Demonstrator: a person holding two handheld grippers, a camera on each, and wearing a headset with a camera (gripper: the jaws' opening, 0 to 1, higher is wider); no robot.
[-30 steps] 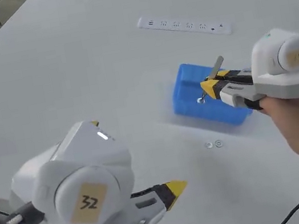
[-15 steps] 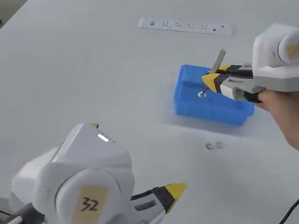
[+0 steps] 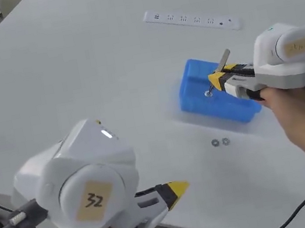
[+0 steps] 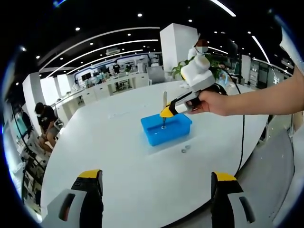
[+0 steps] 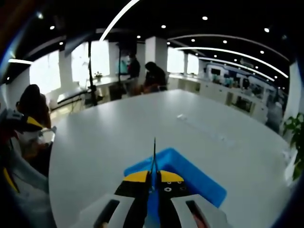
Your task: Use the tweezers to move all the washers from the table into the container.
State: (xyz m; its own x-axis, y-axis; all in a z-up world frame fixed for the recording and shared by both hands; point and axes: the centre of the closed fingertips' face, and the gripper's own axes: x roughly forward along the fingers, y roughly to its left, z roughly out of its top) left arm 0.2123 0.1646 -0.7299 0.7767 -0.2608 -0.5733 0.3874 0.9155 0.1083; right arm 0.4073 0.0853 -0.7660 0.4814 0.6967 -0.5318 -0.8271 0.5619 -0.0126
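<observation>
1. My right gripper (image 3: 213, 84) is clenched on the tweezers (image 3: 224, 59), tips down over the blue container (image 3: 193, 92); whether they pinch anything is too small to tell.
2. Two washers (image 3: 220, 142) lie on the table (image 3: 74, 74), just near of the container.
3. My left gripper (image 4: 156, 176) is released, jaws wide, at near left.

White table (image 3: 72, 63); blue container (image 3: 196, 91), two washers (image 3: 220, 142), power strip (image 3: 192, 19).

White power strip (image 3: 192, 19); seated person (image 4: 44, 122) in background

head view: down from above; gripper views: low, share container (image 3: 196, 94)
</observation>
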